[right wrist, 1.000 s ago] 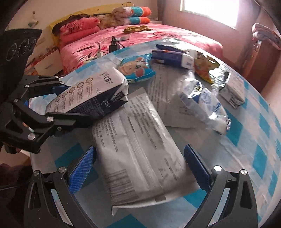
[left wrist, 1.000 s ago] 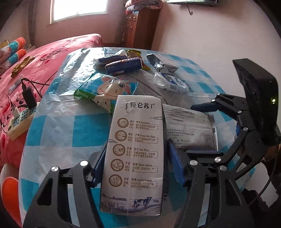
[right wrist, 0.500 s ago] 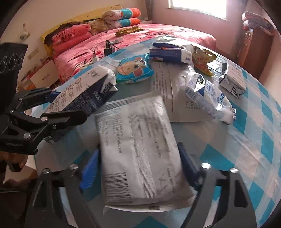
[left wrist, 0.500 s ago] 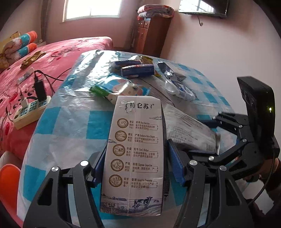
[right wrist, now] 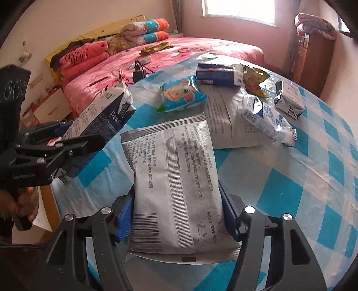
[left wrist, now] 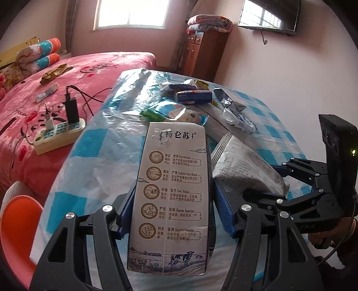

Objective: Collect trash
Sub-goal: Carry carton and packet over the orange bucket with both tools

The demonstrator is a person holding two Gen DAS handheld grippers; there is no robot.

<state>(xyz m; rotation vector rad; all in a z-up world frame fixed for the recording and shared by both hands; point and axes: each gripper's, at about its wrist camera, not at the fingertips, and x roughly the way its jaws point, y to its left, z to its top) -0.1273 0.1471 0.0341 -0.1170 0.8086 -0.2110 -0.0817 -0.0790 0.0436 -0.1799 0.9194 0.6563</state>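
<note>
Left gripper (left wrist: 172,215): fingers pinching an upright milk carton (left wrist: 172,192) over the tabletop's (right wrist: 290,190) near edge. Right gripper (right wrist: 176,215): jaws, just closing, clamp a grey printed pouch (right wrist: 176,179), lifted there beside it.

Daylight from the window (left wrist: 132,13) beyond your jaws blows out white; glare streaks the plastic table cover (left wrist: 125,105), and fisheye edges bend into black.

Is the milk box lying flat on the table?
No, the milk box is held up off the table between the pads of the left hand-held gripper.
</note>
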